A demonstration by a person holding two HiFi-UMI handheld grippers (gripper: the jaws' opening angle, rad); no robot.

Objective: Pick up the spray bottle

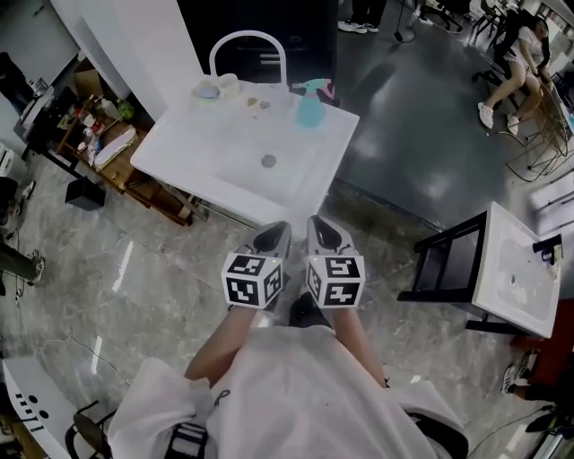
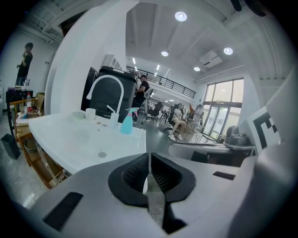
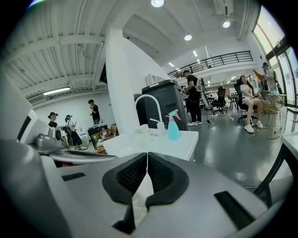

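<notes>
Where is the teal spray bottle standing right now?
In the head view the teal plastic spray bottle stands upright at the white basin's far right corner, just right of the arched white faucet.

Pale turquoise with a pink trigger on the spray bottle [image 1: 309, 106], plain white over the surface [image 1: 224, 175] under it and on the arched faucet [image 1: 248, 38], black on the cabinet [image 1: 260, 18] behind. Black-and-white square markers on the cubes of the left gripper [image 1: 281, 228] and right gripper [image 1: 315, 224], light grey on the fingers [image 2: 93, 195], with black ribbed pads [image 2: 128, 179]. Grey marble veining with pale streaks across the near floor [image 1: 126, 269], dark glossy grey farther off, white on the person's garment [image 1: 296, 385].
</notes>
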